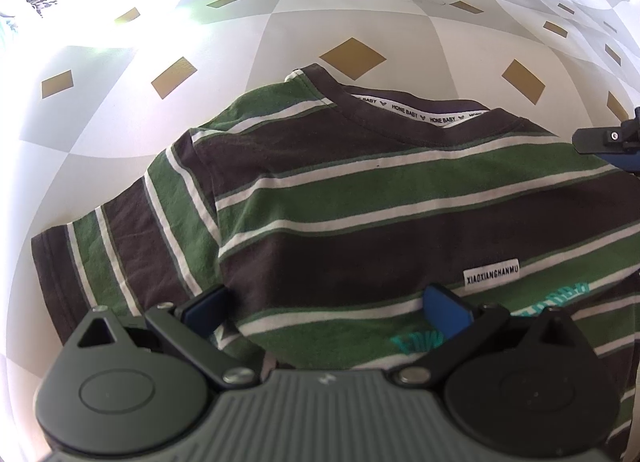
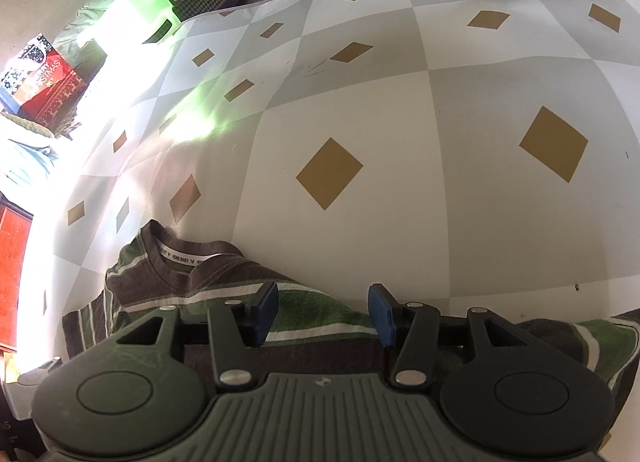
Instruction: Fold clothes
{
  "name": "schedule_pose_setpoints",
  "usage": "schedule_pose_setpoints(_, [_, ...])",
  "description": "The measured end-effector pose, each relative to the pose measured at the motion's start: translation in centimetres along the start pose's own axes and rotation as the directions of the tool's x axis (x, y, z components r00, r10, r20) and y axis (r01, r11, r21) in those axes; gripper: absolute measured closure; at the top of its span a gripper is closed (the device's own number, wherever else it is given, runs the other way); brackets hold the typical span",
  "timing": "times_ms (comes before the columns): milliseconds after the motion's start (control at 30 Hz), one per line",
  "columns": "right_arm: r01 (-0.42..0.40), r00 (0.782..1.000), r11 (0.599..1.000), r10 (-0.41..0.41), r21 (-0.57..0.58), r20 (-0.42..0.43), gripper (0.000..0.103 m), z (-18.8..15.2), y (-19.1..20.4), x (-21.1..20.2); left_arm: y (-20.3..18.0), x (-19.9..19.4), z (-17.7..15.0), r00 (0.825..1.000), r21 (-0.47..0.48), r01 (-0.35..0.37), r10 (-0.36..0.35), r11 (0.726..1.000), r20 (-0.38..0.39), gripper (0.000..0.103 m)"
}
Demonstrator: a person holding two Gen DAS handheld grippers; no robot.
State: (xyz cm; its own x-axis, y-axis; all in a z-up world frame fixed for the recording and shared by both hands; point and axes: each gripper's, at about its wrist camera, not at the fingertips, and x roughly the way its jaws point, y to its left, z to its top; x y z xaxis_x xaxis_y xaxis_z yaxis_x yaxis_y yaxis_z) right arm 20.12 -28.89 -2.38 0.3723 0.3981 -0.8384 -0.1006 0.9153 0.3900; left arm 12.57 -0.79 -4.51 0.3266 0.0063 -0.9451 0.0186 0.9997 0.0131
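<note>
both grippers are spread apart over the striped shirt (image 1: 360,197), left gripper (image 1: 326,304) low on its chest, right gripper (image 2: 323,312) seemingly near its shoulder, collar (image 1: 400,109) pointing away.

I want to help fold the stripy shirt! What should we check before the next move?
1. Shirt lies flat, front up: ok.
2. Left sleeve spread out: ok.
3. Left gripper jaws open over the shirt: ok.
4. Right gripper jaws open beside the collar: ok.
5. Tablecloth bare beyond the shirt: ok.
6. Hem smooth: cannot tell, out of view.
</note>
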Motion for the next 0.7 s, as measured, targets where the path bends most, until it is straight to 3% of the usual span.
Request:
schedule_pose_setpoints(300, [-0.03,0.999,0.999,0.029,-0.033,-0.018,0.056,-0.6,0.4,0.1,0.6,0.1,0.0,1.0,-0.015,0.001,-0.001,1.0,0.002,0.0])
schedule_pose_setpoints(533, [-0.031,0.999,0.991,0.03,-0.128,-0.011,0.088,-1.0,1.9,-0.5,0.6,0.0,0.0,1.0,-0.021,-0.002,0.002,1.0,0.004,0.0])
schedule_pose_setpoints(700, [-0.039,0.999,0.979,0.039,-0.2,-0.003,0.092,-1.6,3.3,-1.5,0.9,-0.4,0.2,1.0,-0.046,-0.012,0.013,0.999,0.023,0.0])
